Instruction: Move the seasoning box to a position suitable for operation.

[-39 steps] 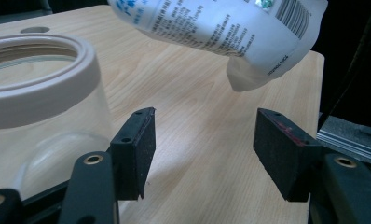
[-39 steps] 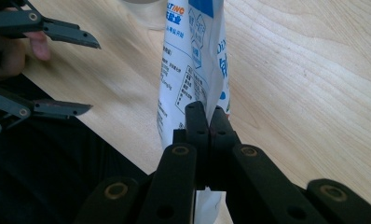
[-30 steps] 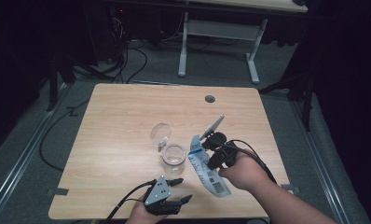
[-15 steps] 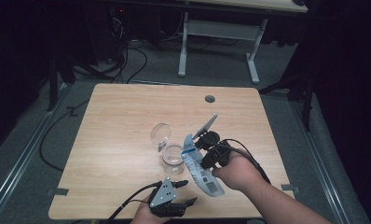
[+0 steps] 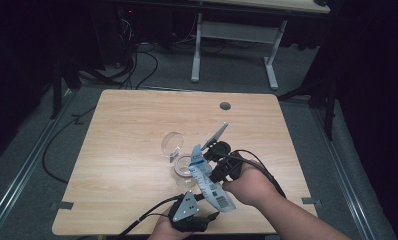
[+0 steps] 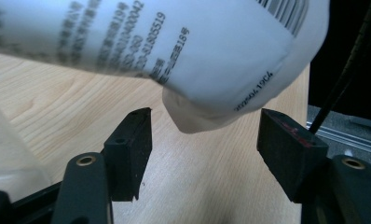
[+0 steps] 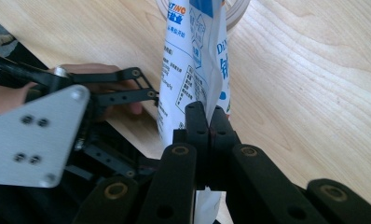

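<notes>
white pouch (image 5: pixel 209 180): lower centre, over glass cup (image 5: pixel 184 167)
right gripper (image 7: pixel 210 122): clamped on pouch
left gripper (image 6: pixel 202 140): wide, unpressed, under pouch corner

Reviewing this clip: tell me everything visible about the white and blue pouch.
The pouch is a soft white packet with blue graphics, small printed text and a barcode near its lower end. The right gripper is shut on it, pinching it flat. It hangs tilted, its upper end over the open glass jar and its rounded lower corner hanging between the open jaws of the left gripper, not touching them. It looks like flexible plastic film.
</notes>
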